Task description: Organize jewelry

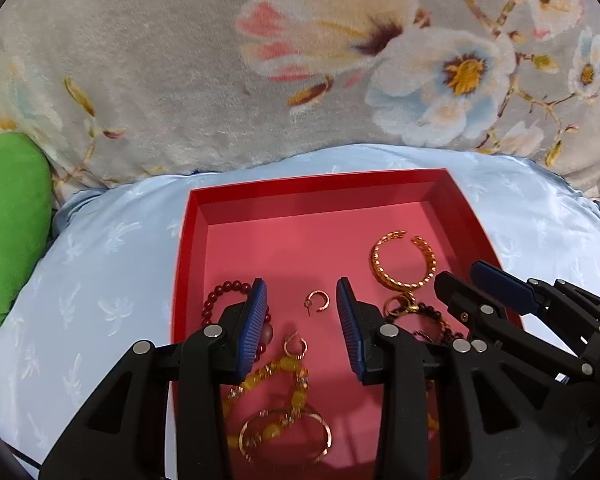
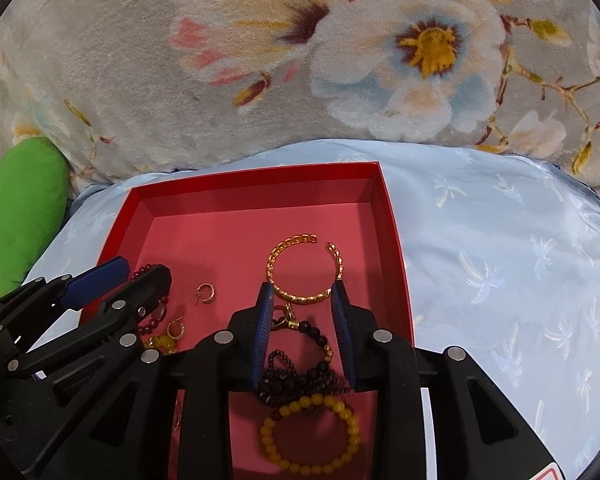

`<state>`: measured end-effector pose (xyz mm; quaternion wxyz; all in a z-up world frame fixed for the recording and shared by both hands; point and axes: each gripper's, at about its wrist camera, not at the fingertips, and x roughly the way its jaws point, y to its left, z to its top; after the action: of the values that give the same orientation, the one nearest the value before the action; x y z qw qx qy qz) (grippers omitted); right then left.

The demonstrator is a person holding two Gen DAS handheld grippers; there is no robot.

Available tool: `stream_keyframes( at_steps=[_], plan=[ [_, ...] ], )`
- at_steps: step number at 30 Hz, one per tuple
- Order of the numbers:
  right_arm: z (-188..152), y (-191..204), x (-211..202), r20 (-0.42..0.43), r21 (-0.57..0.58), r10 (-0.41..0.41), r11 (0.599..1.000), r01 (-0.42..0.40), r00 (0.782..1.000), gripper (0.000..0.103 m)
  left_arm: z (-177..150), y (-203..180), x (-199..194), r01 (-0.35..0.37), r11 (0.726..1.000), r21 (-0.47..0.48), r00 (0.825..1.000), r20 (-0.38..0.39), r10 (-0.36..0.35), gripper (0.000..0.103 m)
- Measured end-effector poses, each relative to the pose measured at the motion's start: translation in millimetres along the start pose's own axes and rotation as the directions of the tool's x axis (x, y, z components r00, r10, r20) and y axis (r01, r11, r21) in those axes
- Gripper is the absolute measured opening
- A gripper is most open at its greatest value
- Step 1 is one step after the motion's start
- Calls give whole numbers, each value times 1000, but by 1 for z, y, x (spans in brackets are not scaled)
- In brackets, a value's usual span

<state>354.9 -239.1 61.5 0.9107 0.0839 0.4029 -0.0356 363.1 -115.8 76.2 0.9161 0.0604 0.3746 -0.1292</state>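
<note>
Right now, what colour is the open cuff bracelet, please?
Gold cuff bracelet, clearest in the right wrist view.

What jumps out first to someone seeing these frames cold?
The shallow red box on a pale blue cushion, with jewelry spread over its pink floor. The brightest piece is the open gold cuff bangle toward the far right of the box, with a yellow bead bracelet nearest the camera and one small gold hoop earring alone mid-floor. Behind it all lies a grey blanket with big printed flowers.
</note>
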Motion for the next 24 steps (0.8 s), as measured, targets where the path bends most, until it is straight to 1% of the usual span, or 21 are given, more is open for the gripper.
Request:
stream_keyframes(
  at_steps=[6, 11, 18, 21, 24],
  plan=[
    [-9, 5, -38, 10, 15, 6, 1000, -6, 1000, 30, -8, -1, -38, 0, 1000, 6, 1000, 23, 0, 34],
    [-26, 9, -74, 21, 25, 1, 1000, -1, 1000, 32, -25, -5, -73, 7, 1000, 3, 1000, 25, -7, 34],
    [-66, 14, -124, 34, 27, -29, 999, 28, 999, 35, -65, -7, -120, 34, 999, -16, 999, 21, -33, 35],
    [-87, 17, -140, 32, 28, -43, 999, 42, 999, 38, -85, -8, -136, 25, 1000, -13, 1000, 17, -25, 35],
    [-107, 21, -151, 25, 25, -52, 998, 52, 998, 39, -103, -8, -147, 13, 1000, -8, 1000, 12, -13, 39]
  ],
)
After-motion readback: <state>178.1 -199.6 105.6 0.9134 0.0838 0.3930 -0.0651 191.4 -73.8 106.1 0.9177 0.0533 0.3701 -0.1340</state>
